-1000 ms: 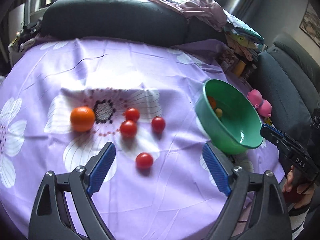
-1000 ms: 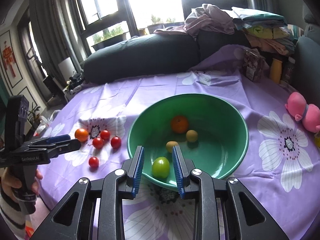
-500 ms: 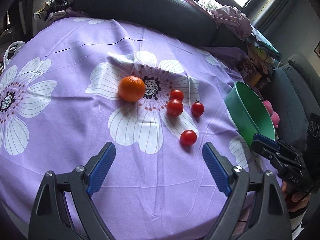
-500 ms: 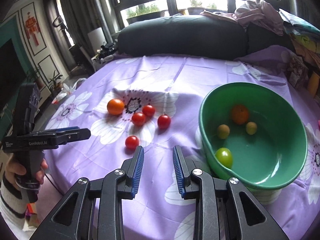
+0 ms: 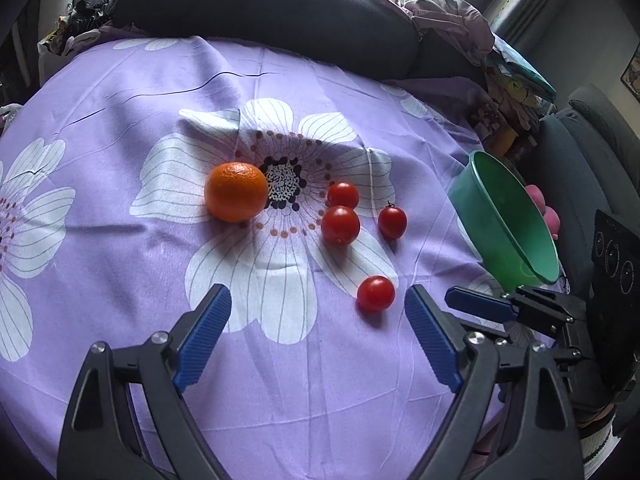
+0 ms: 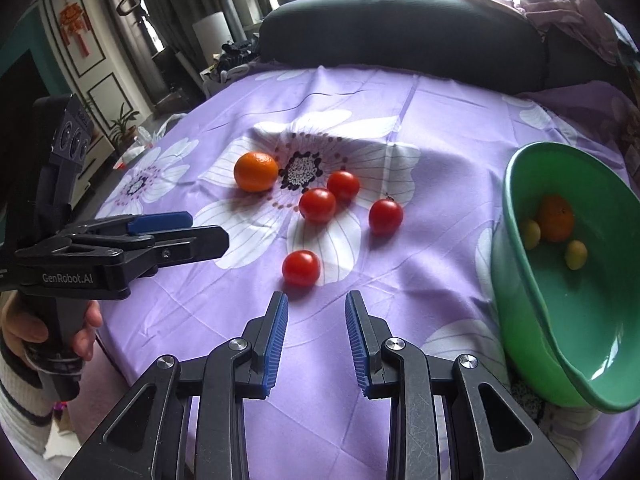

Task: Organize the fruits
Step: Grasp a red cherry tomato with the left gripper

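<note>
An orange mandarin (image 5: 236, 192) (image 6: 256, 171) and several red cherry tomatoes lie on the purple flowered cloth (image 5: 120, 264). The nearest tomato (image 5: 375, 293) (image 6: 301, 267) lies just ahead of both grippers. My left gripper (image 5: 318, 300) is wide open and empty, low over the cloth. My right gripper (image 6: 316, 306) is open and empty, just short of that tomato. A green bowl (image 6: 520, 280) (image 5: 480, 216) at the right holds a mandarin (image 6: 555, 217) and two small yellow-green fruits (image 6: 576, 254).
A dark sofa cushion (image 6: 400, 32) lines the far edge of the table. Piled clothes (image 5: 452, 24) sit at the back right. A pink toy (image 5: 546, 212) shows behind the bowl. The table's near edge drops off at the left in the right wrist view.
Both grippers have swung left from the bowl toward the loose tomatoes and come closer to them. The right gripper has opened a little wider. The green fruit in the bowl is out of view.
</note>
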Demonstrator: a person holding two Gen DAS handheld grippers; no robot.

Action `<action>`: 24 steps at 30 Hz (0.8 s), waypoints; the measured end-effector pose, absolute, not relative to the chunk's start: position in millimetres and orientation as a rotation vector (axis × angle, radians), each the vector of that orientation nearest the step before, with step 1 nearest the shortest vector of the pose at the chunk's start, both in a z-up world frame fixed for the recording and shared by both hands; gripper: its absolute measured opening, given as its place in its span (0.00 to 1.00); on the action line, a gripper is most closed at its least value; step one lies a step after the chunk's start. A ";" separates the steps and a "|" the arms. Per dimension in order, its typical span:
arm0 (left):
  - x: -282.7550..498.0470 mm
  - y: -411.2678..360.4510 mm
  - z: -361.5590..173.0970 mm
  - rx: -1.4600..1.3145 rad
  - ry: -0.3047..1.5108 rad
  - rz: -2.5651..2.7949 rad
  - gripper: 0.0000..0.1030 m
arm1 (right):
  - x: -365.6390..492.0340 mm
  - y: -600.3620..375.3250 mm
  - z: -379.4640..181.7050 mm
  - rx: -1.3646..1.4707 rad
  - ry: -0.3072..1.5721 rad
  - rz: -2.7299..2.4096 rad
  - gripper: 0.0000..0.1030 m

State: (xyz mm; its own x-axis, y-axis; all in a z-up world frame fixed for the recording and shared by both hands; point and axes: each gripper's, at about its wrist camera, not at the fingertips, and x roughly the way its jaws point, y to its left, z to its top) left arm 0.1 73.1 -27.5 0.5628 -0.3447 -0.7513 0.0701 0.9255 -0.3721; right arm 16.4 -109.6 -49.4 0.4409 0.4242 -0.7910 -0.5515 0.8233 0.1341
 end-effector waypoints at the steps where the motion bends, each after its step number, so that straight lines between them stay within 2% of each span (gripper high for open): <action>1: 3.2 72.6 -27.9 -0.320 0.946 -0.253 0.86 | 18.3 -106.1 -51.4 -0.155 0.941 0.615 0.29; 6: 17.6 75.0 -30.7 -0.344 0.954 -0.276 0.86 | 28.0 -91.0 -59.7 -0.191 0.962 0.619 0.29; 7: 20.3 76.1 -31.3 -0.345 0.956 -0.275 0.86 | 30.0 -88.4 -60.9 -0.203 0.966 0.617 0.32; 8: 22.9 76.9 -31.4 -0.346 0.957 -0.275 0.86 | 32.1 -86.4 -61.9 -0.210 0.970 0.614 0.40; 11: 29.5 77.8 -31.8 -0.355 0.962 -0.281 0.86 | 39.3 -81.9 -65.1 -0.200 0.982 0.632 0.43; 19: 34.0 78.3 -33.6 -0.339 0.967 -0.279 0.86 | 51.8 -73.1 -75.0 -0.190 1.013 0.647 0.42; 21: 35.6 75.8 -34.5 -0.326 0.972 -0.285 0.86 | 52.0 -75.4 -76.2 -0.182 1.013 0.654 0.31; 24: 39.6 68.3 -36.1 -0.302 0.981 -0.298 0.85 | 49.8 -81.3 -76.0 -0.171 0.999 0.650 0.29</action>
State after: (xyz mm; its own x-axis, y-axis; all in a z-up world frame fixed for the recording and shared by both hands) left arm 39.6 68.3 -36.1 0.5225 -0.3787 -0.7639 0.1097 0.9183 -0.3803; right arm 49.8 -81.3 -76.0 0.3718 0.4281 -0.8237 -0.5797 0.8001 0.1542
